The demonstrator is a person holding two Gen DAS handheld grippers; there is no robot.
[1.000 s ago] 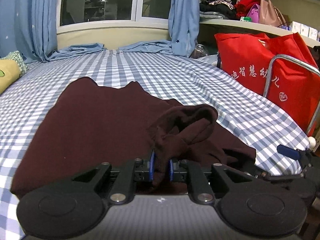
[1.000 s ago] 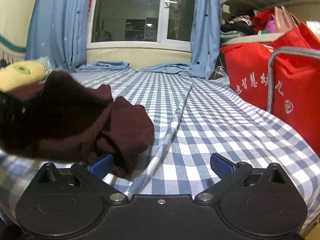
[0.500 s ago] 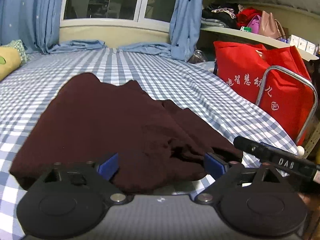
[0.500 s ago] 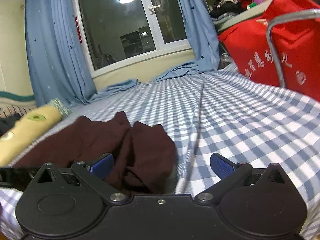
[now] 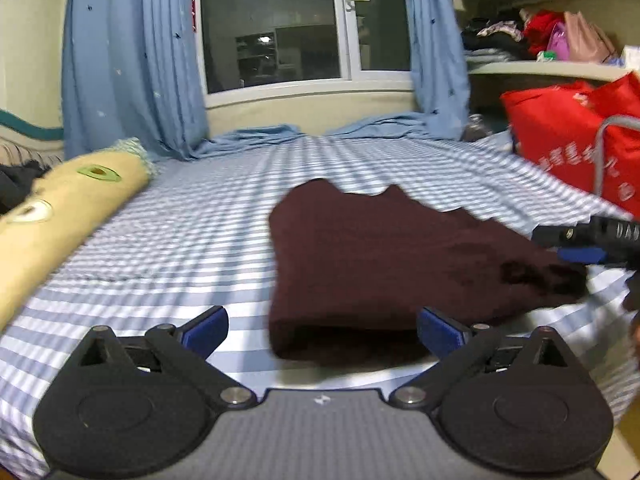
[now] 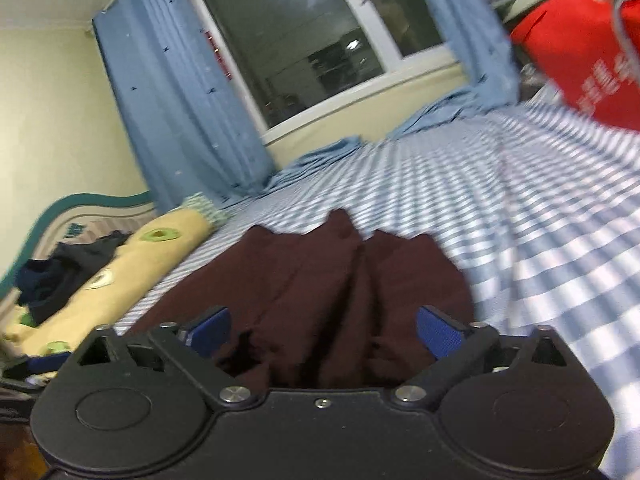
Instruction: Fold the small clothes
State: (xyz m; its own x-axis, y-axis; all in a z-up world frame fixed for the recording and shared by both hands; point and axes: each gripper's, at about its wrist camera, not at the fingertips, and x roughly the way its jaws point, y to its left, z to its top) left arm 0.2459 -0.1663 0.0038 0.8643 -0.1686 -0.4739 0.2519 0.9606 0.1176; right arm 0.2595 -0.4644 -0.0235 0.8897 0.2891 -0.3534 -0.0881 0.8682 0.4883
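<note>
Your left gripper [image 5: 322, 330] has just spread its jaws wide and grips nothing; the maroon garment [image 5: 384, 264] lies flat on the checked bedsheet [image 5: 180, 240] before it. Your right gripper [image 6: 322, 332], jaws just narrowing slightly but apart, straddles the garment's bunched edge

Garment [image 5: 384, 256] lying on the bed [image 5: 192, 248], bolster pillow [image 5: 60, 216] to its left, bag [image 5: 572, 136] to its right
</note>
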